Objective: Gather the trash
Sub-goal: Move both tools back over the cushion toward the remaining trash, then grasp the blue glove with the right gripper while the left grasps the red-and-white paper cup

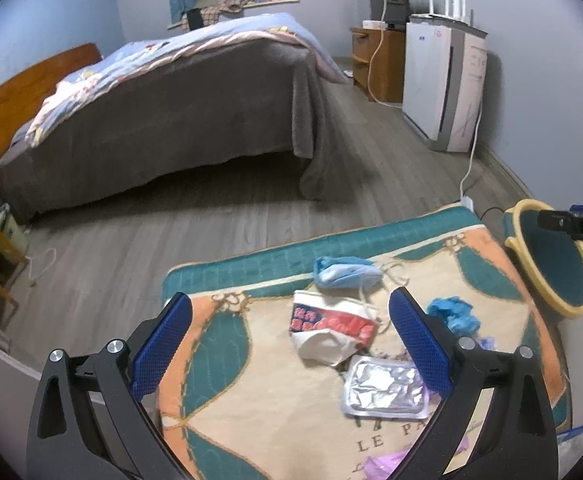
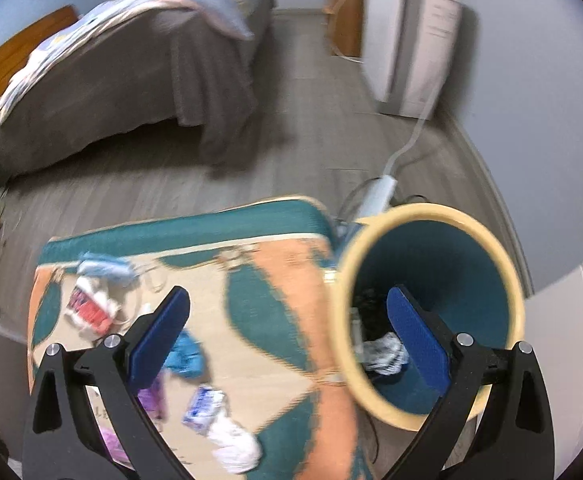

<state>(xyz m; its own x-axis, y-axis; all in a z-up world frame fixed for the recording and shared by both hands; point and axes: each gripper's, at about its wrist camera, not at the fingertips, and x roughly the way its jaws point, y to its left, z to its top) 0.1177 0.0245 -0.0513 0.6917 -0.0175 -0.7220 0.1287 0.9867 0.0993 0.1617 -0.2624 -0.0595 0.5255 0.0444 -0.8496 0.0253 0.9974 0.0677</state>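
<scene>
Left gripper (image 1: 291, 336): jaws wide open, empty, poised above a crushed paper cup (image 1: 331, 330) and a foil-lidded tray (image 1: 385, 386) on the rug-covered tabletop (image 1: 227, 384). Right gripper (image 2: 287, 334): jaws also spread, holding nothing, straddling the yellow rim of the teal bin (image 2: 431, 304), with discarded scraps already lying at the bottom. Remaining trash scattered on the rug: blue face mask (image 1: 345, 274), crumpled blue glove (image 1: 453, 314), purple wrapper scraps near the lower edge. Risks as judged: crushed cup likely to collapse or slip under a wide closure; mask loops near the cup apt to snag and drag along; flat foil tray hard to pinch edge-on; right view blurred, so bin contact or tipping possible.
</scene>
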